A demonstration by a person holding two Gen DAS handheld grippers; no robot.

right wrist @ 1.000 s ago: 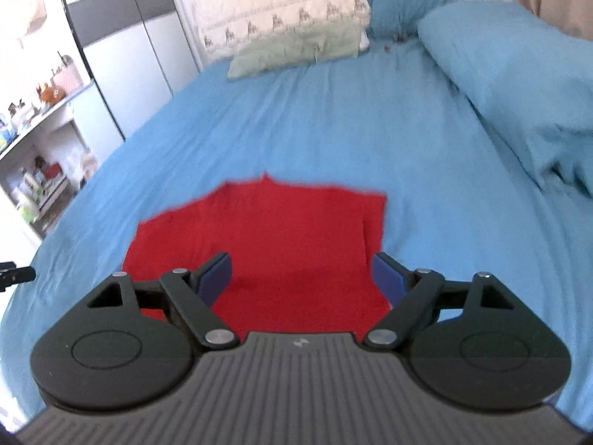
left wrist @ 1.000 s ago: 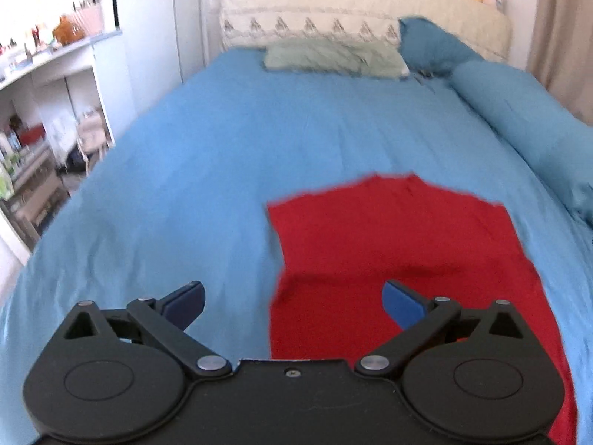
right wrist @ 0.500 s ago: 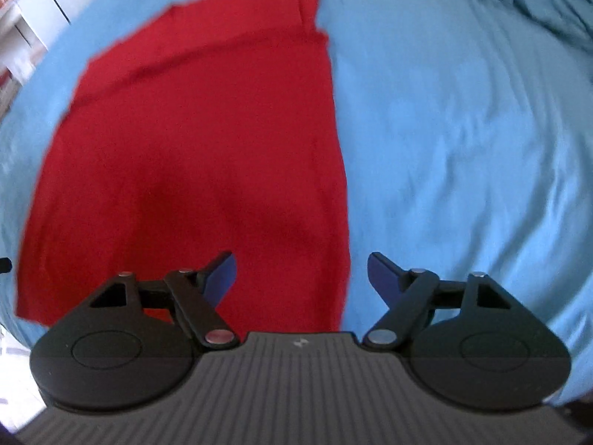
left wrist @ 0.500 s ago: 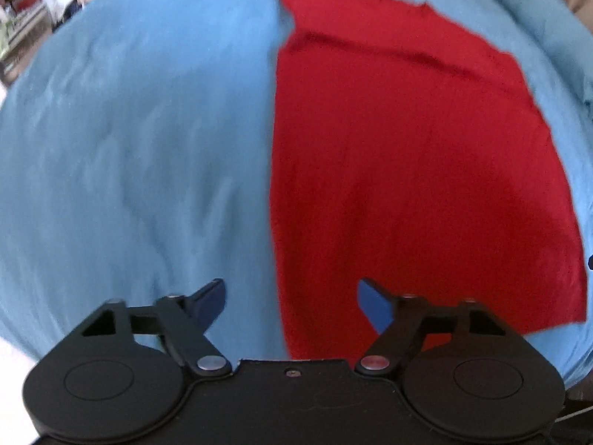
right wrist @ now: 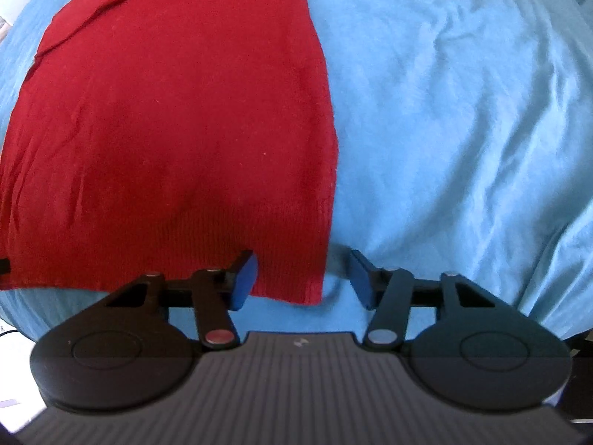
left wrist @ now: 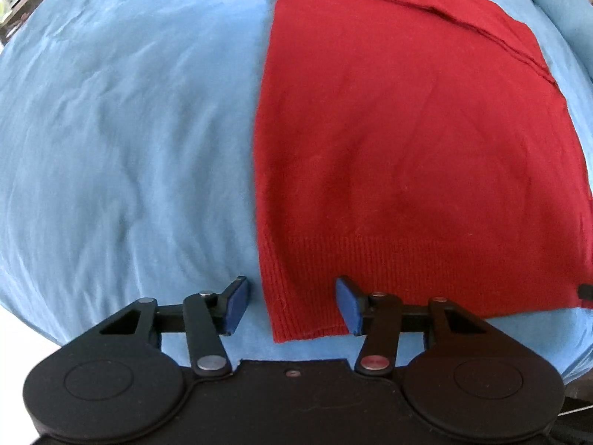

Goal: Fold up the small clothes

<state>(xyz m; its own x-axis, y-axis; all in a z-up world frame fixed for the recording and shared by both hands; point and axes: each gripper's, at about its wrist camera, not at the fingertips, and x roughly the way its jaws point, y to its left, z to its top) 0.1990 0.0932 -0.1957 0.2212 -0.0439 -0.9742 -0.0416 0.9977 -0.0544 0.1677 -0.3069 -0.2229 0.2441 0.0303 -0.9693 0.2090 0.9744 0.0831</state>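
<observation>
On blue bedsheet point(left wrist: 129, 129), red sweater point(left wrist: 407, 148) top cut off, left hand-held gripper point(left wrist: 292, 306) and right hand-held gripper point(right wrist: 304, 278) closing, unclamped, straddling hem corners.

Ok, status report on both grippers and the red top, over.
Left gripper and right gripper closing, each straddling a hem corner of the red sweater, not yet pinched. Sweater flat. Nothing in the way.

The right gripper point(right wrist: 302, 278) points down at the red knit sweater's point(right wrist: 178, 118) ribbed hem corner on the blue bedsheet point(right wrist: 463, 111), its jaws just closing, not yet pinching.
</observation>
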